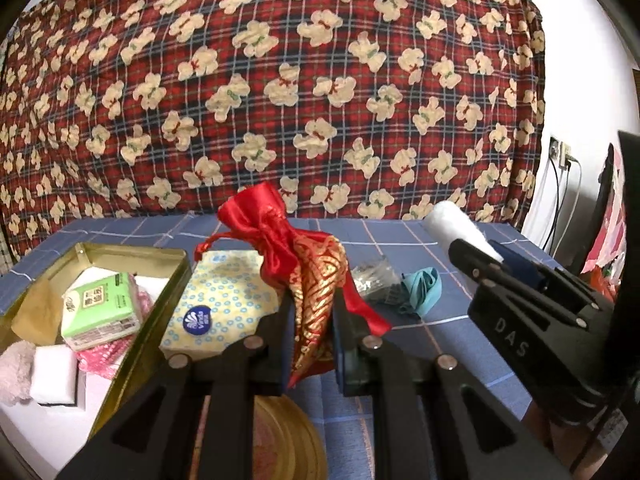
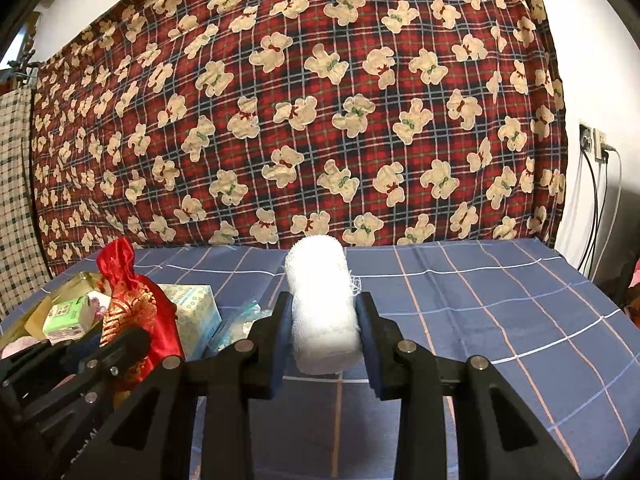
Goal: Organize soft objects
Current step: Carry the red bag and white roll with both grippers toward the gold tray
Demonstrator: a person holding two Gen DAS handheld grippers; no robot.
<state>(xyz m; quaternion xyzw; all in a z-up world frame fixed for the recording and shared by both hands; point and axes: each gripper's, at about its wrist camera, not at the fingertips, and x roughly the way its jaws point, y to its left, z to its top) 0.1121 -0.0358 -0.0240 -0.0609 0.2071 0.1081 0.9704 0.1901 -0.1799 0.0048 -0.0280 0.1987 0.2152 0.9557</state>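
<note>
Both claws tilted down: left claw (image 1: 312, 320) grips pouch (image 1: 316, 280), right claw (image 2: 322, 320) gauze roll (image 2: 320, 304).

The letters "DAS" stand in raised capitals on the black body of the right gripper (image 1: 496, 258), seen from the left wrist view, running along its side. On the blue-and-white dotted tissue pack (image 1: 224, 300) a round dark-blue badge carries the brand "Vinda" in white, with small characters beside it too fine to read. The green tissue pack (image 1: 100, 312) inside the gold tin (image 1: 160, 312) bears a square code print and a logo on its top face; its lettering is too small to make out. In the right wrist view no print is legible.
</note>
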